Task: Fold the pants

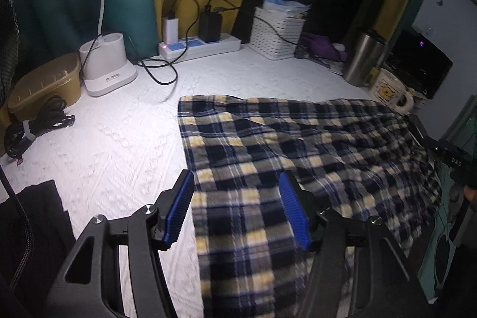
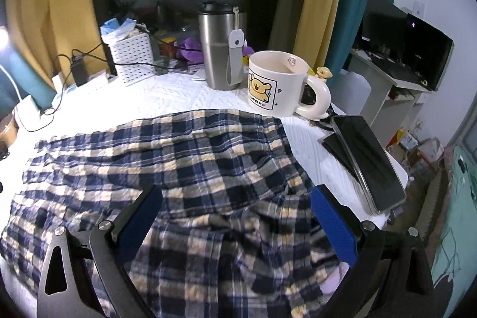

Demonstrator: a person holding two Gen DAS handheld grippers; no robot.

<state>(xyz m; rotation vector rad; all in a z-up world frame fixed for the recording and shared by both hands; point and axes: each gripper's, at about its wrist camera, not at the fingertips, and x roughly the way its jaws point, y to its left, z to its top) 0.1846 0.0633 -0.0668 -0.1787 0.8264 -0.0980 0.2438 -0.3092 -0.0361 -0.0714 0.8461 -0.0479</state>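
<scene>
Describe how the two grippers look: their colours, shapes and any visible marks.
The left gripper and the right gripper look alike: black angular linkage arms with triangular cut-outs and silver round bolts. Each finger carries a long blue ribbed pad. No cables or markings show on them.

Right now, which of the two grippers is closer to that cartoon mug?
The right. The right gripper hangs open over the plaid pants, with the mug just beyond the fabric. The left gripper is at the pants' other end, the mug far across.

Plaid pants (image 2: 190, 169) lie rumpled beneath the right gripper (image 2: 235, 210) (jaws spread wide).
</scene>
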